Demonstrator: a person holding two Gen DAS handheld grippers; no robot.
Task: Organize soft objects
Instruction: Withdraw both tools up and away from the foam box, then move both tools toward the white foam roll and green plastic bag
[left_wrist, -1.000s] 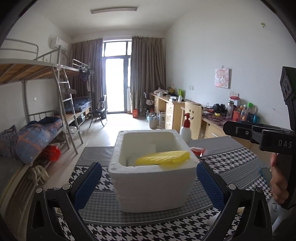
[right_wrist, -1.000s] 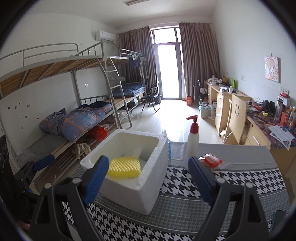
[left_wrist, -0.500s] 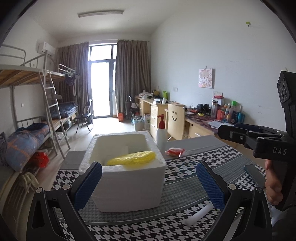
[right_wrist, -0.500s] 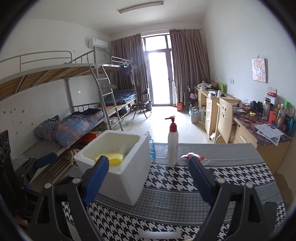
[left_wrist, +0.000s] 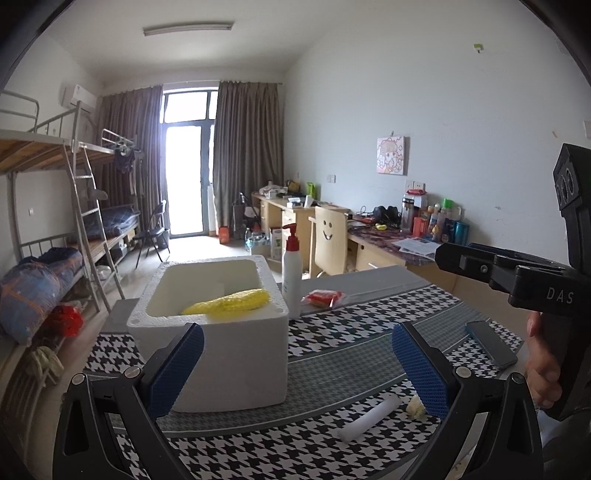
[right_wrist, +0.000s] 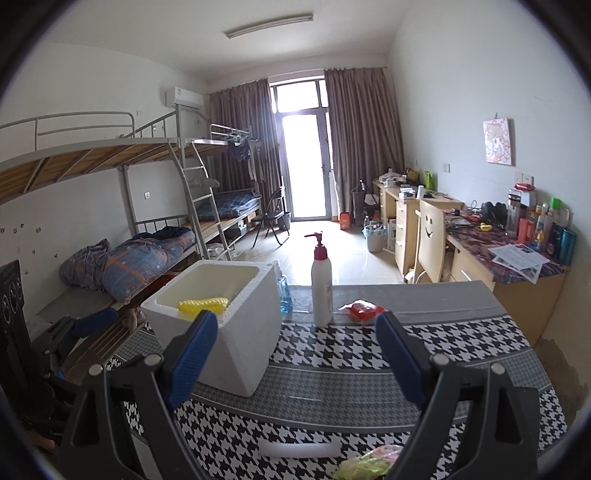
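A white foam box stands on the houndstooth tablecloth. A yellow soft object lies inside it. A white roll lies on the cloth near the front edge. A pale yellow-green soft object lies beside it. My left gripper is open and empty, behind the roll and beside the box. My right gripper is open and empty, above the near cloth. The right gripper also shows in the left wrist view.
A pump bottle stands right of the box. A red packet lies near it. A blue bottle stands behind the box. A phone lies at the right. Bunk beds are left, desks right.
Both grippers have pulled back from the box and stayed open. The white roll and the pale soft object have come into view at the front of the table.
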